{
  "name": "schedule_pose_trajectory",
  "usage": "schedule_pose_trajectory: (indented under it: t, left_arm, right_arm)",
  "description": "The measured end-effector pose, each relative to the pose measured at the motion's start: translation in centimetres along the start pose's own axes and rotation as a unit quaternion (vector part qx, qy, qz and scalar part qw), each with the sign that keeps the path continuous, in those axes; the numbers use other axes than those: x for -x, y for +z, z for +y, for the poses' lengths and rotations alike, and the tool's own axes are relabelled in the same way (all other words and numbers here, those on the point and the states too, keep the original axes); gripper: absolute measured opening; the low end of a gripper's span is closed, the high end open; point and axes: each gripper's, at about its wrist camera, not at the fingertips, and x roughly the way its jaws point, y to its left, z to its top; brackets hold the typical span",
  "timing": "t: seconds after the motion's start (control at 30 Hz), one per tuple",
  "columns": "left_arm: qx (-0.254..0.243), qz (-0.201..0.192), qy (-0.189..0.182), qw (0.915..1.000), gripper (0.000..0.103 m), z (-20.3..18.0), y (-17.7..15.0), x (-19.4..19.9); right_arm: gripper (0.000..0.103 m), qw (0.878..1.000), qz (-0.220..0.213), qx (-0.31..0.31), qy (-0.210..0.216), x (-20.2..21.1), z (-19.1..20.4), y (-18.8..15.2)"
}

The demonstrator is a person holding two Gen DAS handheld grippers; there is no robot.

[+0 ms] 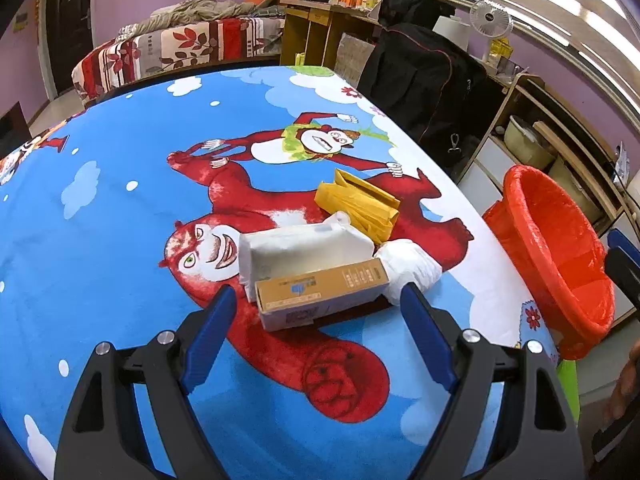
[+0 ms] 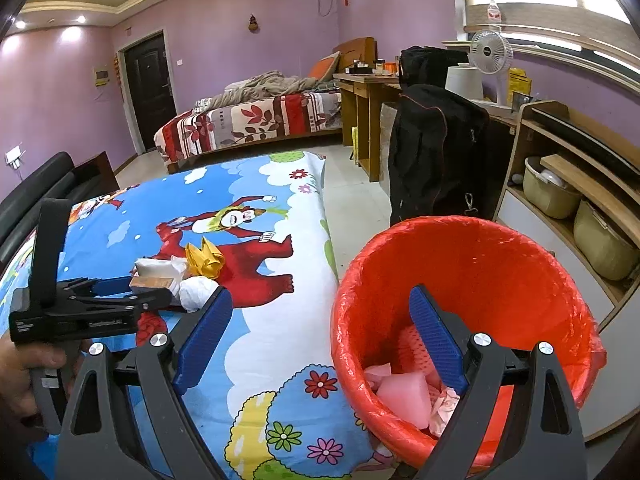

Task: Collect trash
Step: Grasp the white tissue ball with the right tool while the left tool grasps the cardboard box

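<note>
On the cartoon-print table cover [image 1: 120, 200] lies a small pile of trash: a tan cardboard box [image 1: 320, 292], a white tissue pack [image 1: 296, 244], crumpled white paper [image 1: 416, 268] and a folded yellow wrapper [image 1: 360, 200]. My left gripper [image 1: 320, 316] is open, its blue fingers on either side of the box's near end. The red-lined trash bin [image 2: 480, 264] stands beside the table's right edge and holds pink trash [image 2: 404, 392]. My right gripper [image 2: 320, 320] is open and empty, over the bin's near rim. The pile [image 2: 180, 272] and left gripper [image 2: 92, 304] show in the right wrist view.
A black bag [image 2: 436, 152] hangs over a chair behind the bin. Wooden shelves with tubs [image 2: 560, 192] stand on the right. A bed [image 2: 248, 120] and desk [image 2: 364, 92] are at the back. A black sofa [image 2: 36, 188] is to the left.
</note>
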Motion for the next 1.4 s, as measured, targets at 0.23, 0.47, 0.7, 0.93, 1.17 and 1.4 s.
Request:
schedule_pose_trajectory:
  t: [0.23,0.47,0.7,0.93,1.17,1.4]
  left_arm:
    - [0.008,0.006,0.009,0.9999,0.066,0.5,0.5,-0.7]
    - [0.004,0.001,0.005,1.0000,0.065,1.0,0.5,-0.5]
    - [0.005,-0.018,-0.004,0.9998,0.064,1.3,1.1,0.8]
    - [0.010,-0.041,0.004,0.9991,0.064,2.0,1.8,2.2]
    - [0.024,-0.055,0.012,0.9981,0.064,3.2,2.3,3.1]
    - [0.033,-0.063,0.014,0.9974,0.064,3.9,2.5,3.7]
  right_arm:
    - [0.084,1.000,0.004,0.003,0.004,-0.2,0.4,-0.1]
    - [0.084,1.000,0.013,0.011,0.013,-1.1,1.5,-0.5]
    - [0.084,0.999,0.029,0.027,0.027,-3.1,3.2,-0.5]
    - [0.084,0.997,0.047,0.049,0.045,-5.8,5.8,-0.3]
    - [0.084,0.994,0.069,0.066,0.054,-8.5,8.1,-0.4]
    - [0.076,0.991,0.093,0.075,0.064,-10.5,9.4,-0.7]
